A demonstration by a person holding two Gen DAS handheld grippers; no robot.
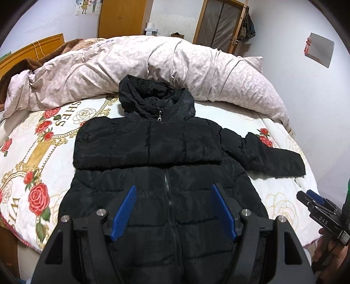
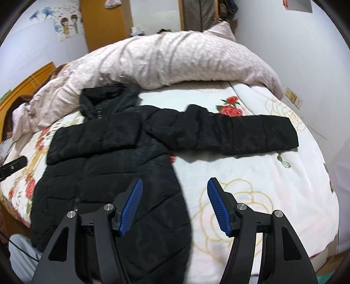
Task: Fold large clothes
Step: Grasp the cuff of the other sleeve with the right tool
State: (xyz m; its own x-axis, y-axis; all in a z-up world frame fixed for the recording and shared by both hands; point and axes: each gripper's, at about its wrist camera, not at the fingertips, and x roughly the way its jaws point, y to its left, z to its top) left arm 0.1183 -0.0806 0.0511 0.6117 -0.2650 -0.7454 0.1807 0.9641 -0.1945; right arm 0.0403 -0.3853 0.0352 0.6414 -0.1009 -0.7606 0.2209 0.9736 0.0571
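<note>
A black hooded puffer jacket (image 1: pixel 153 153) lies front up on the bed, hood toward the far side. One sleeve is folded across its chest (image 1: pixel 142 144); the other sleeve (image 1: pixel 273 157) lies stretched out to the right, also in the right wrist view (image 2: pixel 240 135). My left gripper (image 1: pixel 174 189) is open and empty above the jacket's lower front by the zipper. My right gripper (image 2: pixel 175 182) is open and empty above the jacket's right edge (image 2: pixel 170 196); it also shows in the left wrist view (image 1: pixel 310 198).
The bed has a white blanket with red roses (image 1: pixel 37 166). A bunched pale pink duvet (image 1: pixel 153 65) lies along the far side behind the hood. A wooden headboard (image 1: pixel 32 50) is at the left, a wardrobe (image 1: pixel 122 17) at the back wall.
</note>
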